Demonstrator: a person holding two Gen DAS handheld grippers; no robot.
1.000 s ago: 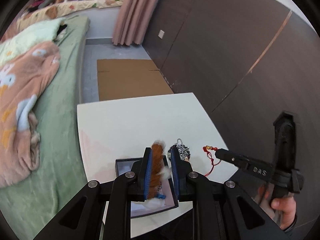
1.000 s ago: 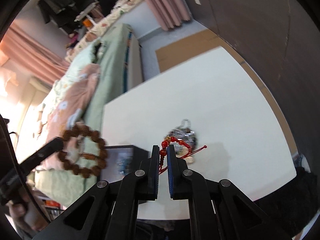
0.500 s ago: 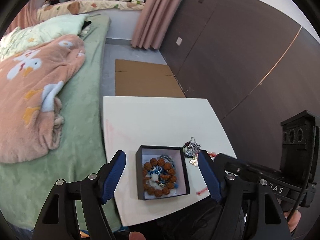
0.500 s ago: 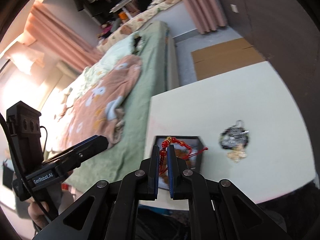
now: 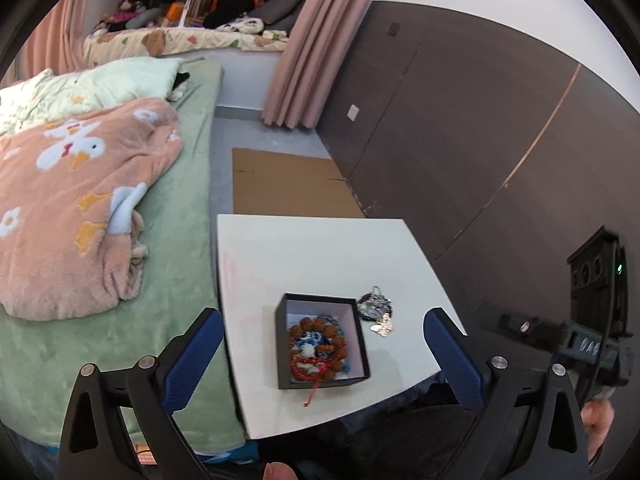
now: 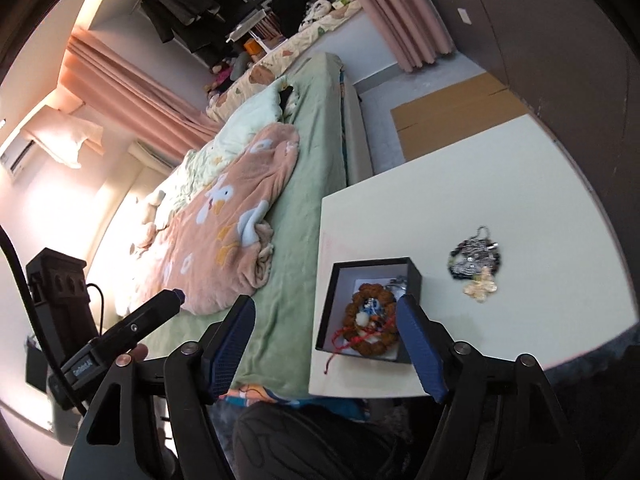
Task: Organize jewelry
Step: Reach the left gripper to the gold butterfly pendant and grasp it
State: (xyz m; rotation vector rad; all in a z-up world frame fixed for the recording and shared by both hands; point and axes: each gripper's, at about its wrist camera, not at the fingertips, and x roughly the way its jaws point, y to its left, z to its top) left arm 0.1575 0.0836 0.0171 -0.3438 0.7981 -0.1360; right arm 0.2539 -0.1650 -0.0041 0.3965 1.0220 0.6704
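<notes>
Both grippers opening, empty (w/ bead bracelet point(image 5: 318, 338) & red cord point(image 5: 310, 372) in black box point(image 5: 320, 300)).

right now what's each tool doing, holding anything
left tool: jaws opening, empty.
right tool: jaws opening, empty; red bracelet lies in the box.

Brown bead bracelet point(image 5: 318, 326) & red cord bracelet point(image 5: 310, 372) got dropped into the black box point(image 5: 320, 300); both grippers, left point(image 5: 326, 360) & right point(image 6: 326, 344), let go, jaws opening, pulled back above the box.
</notes>
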